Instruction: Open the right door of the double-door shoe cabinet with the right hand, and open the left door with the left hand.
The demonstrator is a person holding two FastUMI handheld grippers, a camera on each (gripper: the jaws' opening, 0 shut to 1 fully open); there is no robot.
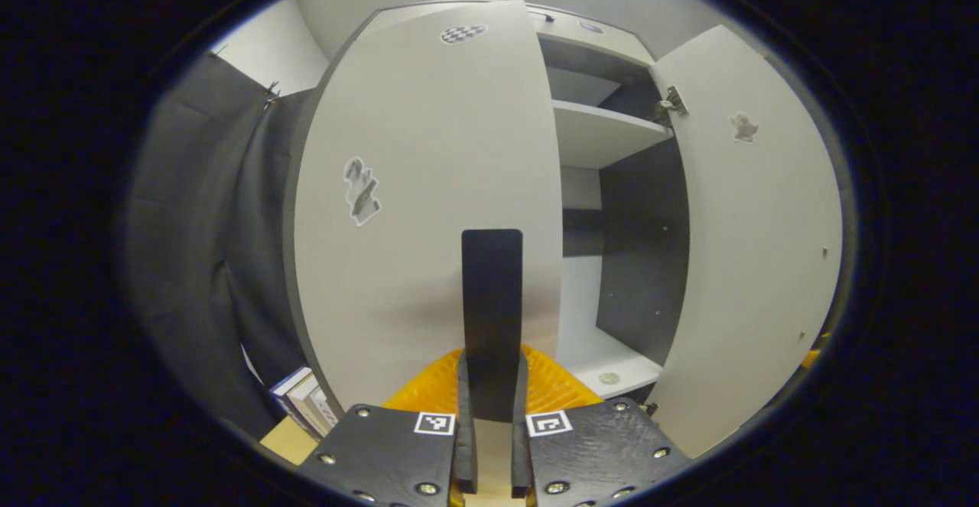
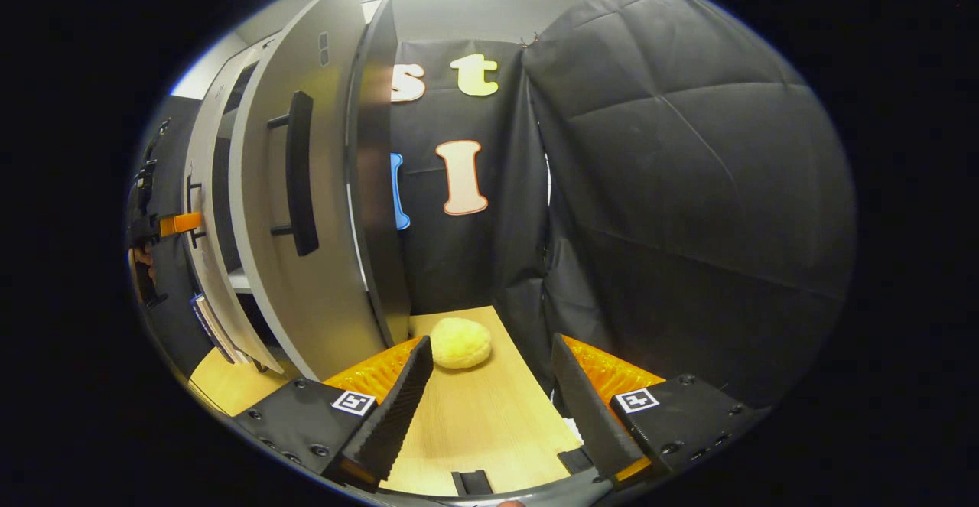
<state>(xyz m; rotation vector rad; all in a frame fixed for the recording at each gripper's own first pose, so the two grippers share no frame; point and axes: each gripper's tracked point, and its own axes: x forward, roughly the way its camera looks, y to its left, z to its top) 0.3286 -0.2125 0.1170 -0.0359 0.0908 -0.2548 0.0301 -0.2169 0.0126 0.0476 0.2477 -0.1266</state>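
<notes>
left gripper clamps the left door's handle ahead; rigid bar, light hinged panel. right gripper gapes wide, empty.

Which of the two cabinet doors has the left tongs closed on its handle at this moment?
The left door: the left tongs are clamped on its dark vertical handle. The right door stands swung open, and the right tongs are open, holding nothing.

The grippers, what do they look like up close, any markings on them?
Each gripper, left and right, has two flat black plates fastened with round screws. Every plate carries a small square black-and-white marker near its inner corner. Behind the plates sits ribbed orange plastic. The right gripper's fingers have ridged inner faces.
</notes>
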